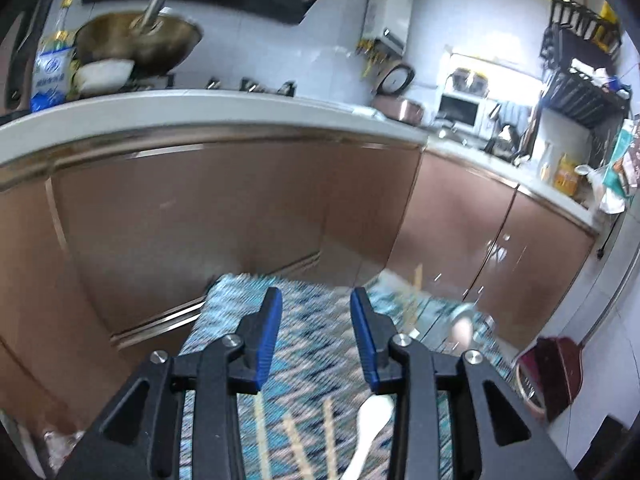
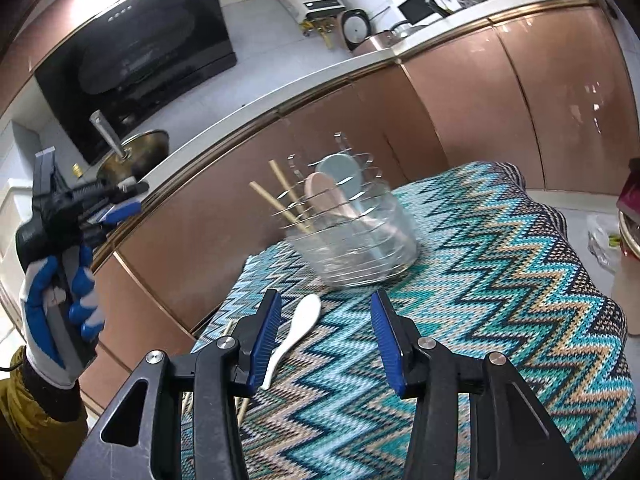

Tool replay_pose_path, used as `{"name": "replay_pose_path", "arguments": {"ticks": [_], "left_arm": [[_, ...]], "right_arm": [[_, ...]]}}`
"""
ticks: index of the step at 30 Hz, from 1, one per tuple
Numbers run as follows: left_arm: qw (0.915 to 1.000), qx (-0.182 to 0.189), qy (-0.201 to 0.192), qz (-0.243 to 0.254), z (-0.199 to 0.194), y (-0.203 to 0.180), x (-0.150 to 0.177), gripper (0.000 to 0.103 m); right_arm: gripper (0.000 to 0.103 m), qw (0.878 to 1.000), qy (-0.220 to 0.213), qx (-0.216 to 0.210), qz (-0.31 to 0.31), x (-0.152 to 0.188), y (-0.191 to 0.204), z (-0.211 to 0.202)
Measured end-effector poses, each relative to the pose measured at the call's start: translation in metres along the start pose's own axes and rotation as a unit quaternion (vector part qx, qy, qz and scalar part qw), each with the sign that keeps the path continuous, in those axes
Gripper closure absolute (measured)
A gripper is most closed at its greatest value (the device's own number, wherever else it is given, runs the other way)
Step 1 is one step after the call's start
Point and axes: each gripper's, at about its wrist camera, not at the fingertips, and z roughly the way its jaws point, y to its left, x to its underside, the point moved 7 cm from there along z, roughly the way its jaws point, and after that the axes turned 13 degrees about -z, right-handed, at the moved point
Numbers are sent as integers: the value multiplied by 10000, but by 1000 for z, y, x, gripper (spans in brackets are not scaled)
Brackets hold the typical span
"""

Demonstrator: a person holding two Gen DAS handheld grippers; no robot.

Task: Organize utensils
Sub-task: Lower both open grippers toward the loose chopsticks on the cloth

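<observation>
A clear glass holder (image 2: 354, 236) was seen standing on a zigzag-patterned cloth (image 2: 500, 280), near the cloth's far edge. Inside the holder, two wooden chopsticks (image 2: 280, 196), a pink spoon (image 2: 326, 196) and a pale blue spoon (image 2: 340, 170) were leaned. A white spoon (image 2: 294, 334) was found lying flat on the cloth, just in front of the holder, with more chopsticks (image 1: 294, 440) beside it.

The right gripper (image 2: 325, 340) was held above the cloth, short of the holder, its jaws parted with nothing between them. The left gripper (image 1: 316, 340), gripped by a gloved hand (image 2: 56, 312) to the left of the holder, was likewise spread apart and empty.
</observation>
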Motion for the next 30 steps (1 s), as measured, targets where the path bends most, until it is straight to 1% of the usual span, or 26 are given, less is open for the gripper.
{"name": "replay_pose_path", "arguments": {"ticks": [3,6,7,8,9,12,14,18,21,24,26,27,29,30], "left_arm": [[9994,-124,310,-66,-5,33,13,69],[9966,-243,777,-98,-1,63,32,69],[9956,-249,893,-114,0,67,36,69],[9936,-236,1096,-156,4,76,44,69],[9922,-213,1212,-187,6,81,49,69],[9837,-35,1760,-372,18,95,71,70],[9792,31,1990,-405,27,100,81,69],[9714,-120,2335,-423,55,112,96,70],[9662,-223,2525,-467,78,121,101,70],[9596,-324,2759,-444,100,128,109,70],[9548,-393,2911,-449,112,133,113,70],[9508,-411,3033,-471,120,135,116,71],[9447,-470,3207,-487,135,138,121,74],[9428,-491,3264,-467,139,138,123,75]], "right_arm": [[57,9998,90,-41,-162,1,19,-3],[57,9992,225,-81,-330,2,36,-2],[57,9990,261,-107,-361,4,41,-2],[57,9987,310,-151,-380,5,47,0],[57,9984,372,-185,-396,7,51,2],[57,9971,544,-225,-480,12,62,10],[57,9958,684,-287,-536,16,70,17],[61,9909,1044,-528,-667,24,87,36],[64,9847,1396,-673,-801,30,99,58],[68,9773,1736,-823,-893,31,110,89],[70,9719,1938,-802,-1065,29,117,112],[71,9689,2050,-801,-1130,27,120,126],[72,9634,2254,-816,-1201,27,124,150],[72,9590,2404,-749,-1301,26,125,167]]}}
